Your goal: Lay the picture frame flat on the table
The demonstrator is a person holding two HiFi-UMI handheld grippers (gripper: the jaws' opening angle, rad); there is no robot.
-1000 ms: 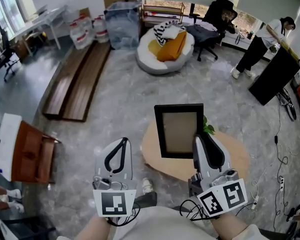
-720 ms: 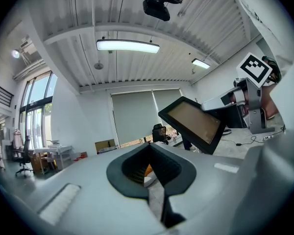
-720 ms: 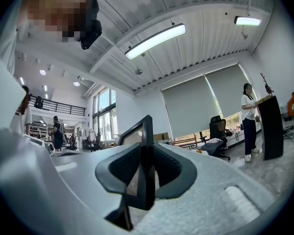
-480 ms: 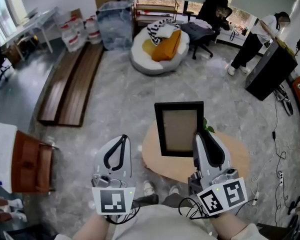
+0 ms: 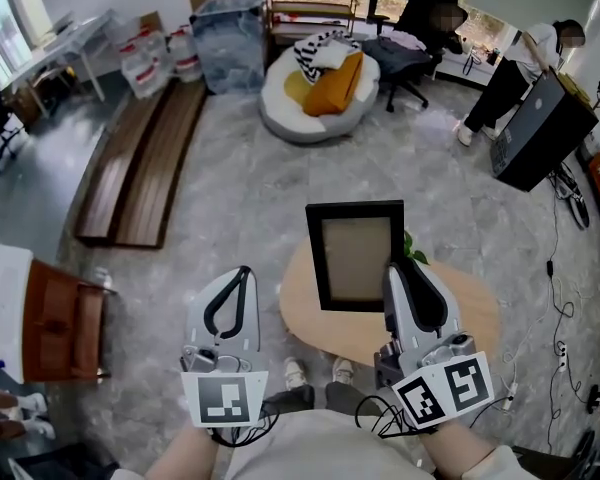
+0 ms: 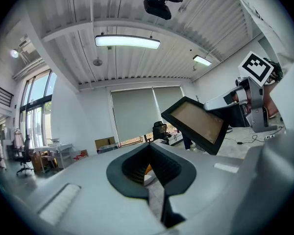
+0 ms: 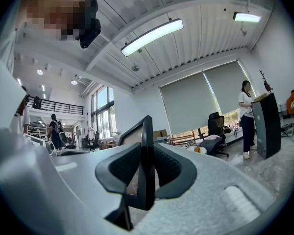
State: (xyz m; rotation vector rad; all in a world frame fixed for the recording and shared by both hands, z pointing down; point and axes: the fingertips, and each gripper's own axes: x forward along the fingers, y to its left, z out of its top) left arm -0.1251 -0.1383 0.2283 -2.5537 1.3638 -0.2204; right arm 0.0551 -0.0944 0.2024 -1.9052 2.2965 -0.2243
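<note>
Now | right gripper (image 5: 393, 276) clamps picture frame (image 5: 355, 255) | left gripper (image 5: 244, 276) closed

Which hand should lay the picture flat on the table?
Right. The right gripper is clamped on the picture frame over the table; the left gripper is shut, empty, beside the table.

Bright, even light from ceiling tube lamps (image 6: 127, 41) and tall windows (image 6: 32, 126) casts soft shadows; both gripper views bulge fisheye, dark-cornered, their near edges seemingly blurred.

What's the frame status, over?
Right gripper shut on picture frame, held over the table, not flat. Left gripper shut, empty. Plant leaves beside frame.
</note>
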